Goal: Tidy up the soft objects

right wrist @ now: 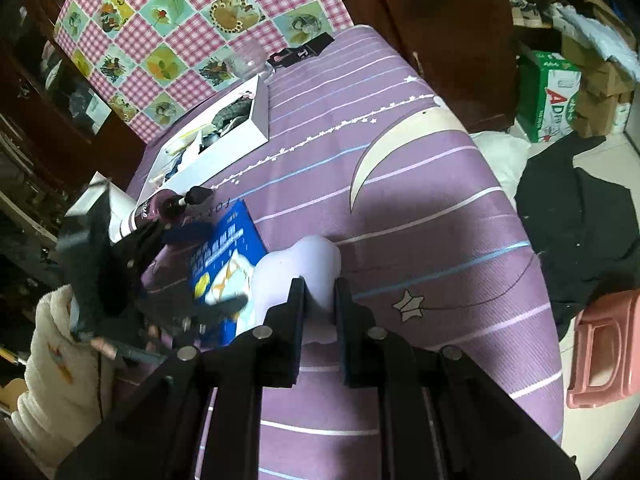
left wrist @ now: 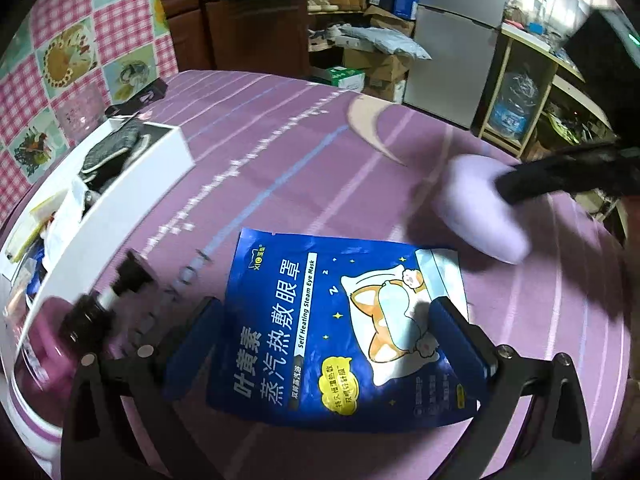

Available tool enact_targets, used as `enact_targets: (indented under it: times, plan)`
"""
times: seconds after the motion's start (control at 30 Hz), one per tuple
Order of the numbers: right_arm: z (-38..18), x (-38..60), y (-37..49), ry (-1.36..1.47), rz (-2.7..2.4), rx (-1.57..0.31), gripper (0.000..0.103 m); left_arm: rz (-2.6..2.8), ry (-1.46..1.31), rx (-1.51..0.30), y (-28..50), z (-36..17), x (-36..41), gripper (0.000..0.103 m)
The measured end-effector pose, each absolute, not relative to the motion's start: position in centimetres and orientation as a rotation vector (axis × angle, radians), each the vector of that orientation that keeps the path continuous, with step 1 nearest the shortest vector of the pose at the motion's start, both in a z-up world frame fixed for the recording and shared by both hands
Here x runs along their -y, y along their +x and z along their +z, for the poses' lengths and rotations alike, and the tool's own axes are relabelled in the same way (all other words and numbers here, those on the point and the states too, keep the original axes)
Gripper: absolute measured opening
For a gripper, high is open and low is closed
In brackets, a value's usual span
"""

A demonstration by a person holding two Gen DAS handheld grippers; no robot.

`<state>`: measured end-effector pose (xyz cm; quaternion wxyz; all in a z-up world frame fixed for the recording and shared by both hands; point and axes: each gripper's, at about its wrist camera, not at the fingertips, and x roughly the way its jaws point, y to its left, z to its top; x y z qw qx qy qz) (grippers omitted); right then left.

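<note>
2 tongs are seen at work: the right tongs (right wrist: 318,300) are clamped on a lilac sponge (right wrist: 308,264), the left tongs (left wrist: 324,344) spread around a blue eye-mask pouch (left wrist: 348,332). The squashy sponge could be lost if pinched only at its edge, or the slick pouch pushed across the bedsheet (left wrist: 320,160).

**Cluttered storeroom around a purple-covered worktop**

Worktop (right wrist: 420,208) draped in purple striped cloth with moon and star motifs. At 11 o'clock, a pink gingham patchwork hanging (right wrist: 180,12) against dark wooden cabinets (right wrist: 420,40). At 1 o'clock, a grey refrigerator (left wrist: 452,40), cardboard boxes (left wrist: 380,60) and open shelving (left wrist: 532,92). At 3 o'clock, a pink stool (right wrist: 600,352) on pale tiled floor.
</note>
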<state>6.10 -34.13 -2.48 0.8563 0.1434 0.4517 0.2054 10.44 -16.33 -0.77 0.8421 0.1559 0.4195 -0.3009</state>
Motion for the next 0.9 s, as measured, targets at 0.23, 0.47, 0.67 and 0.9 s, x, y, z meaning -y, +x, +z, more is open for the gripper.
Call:
enact_targets:
  times: [0.23,0.47,0.67,0.9]
  plan:
    - [-3.7,34.6,7.3,0.337,0.463,-0.986,0.016,-0.658,0.351,-0.89,9.4,-0.5,17.9,0.103]
    - [-4.0,34.4,7.7,0.345,0.465,-1.005,0.016,-0.664,0.348,-0.869,8.6,-0.3,17.7,0.092]
    - [-3.8,34.3,8.1,0.342,0.44,-1.014,0.016,-0.666,0.342,-0.851,7.5,0.2,17.6,0.062]
    - [-2.7,33.6,7.5,0.331,0.427,-1.015,0.016,-0.63,0.31,-0.843,7.6,0.7,16.9,0.032]
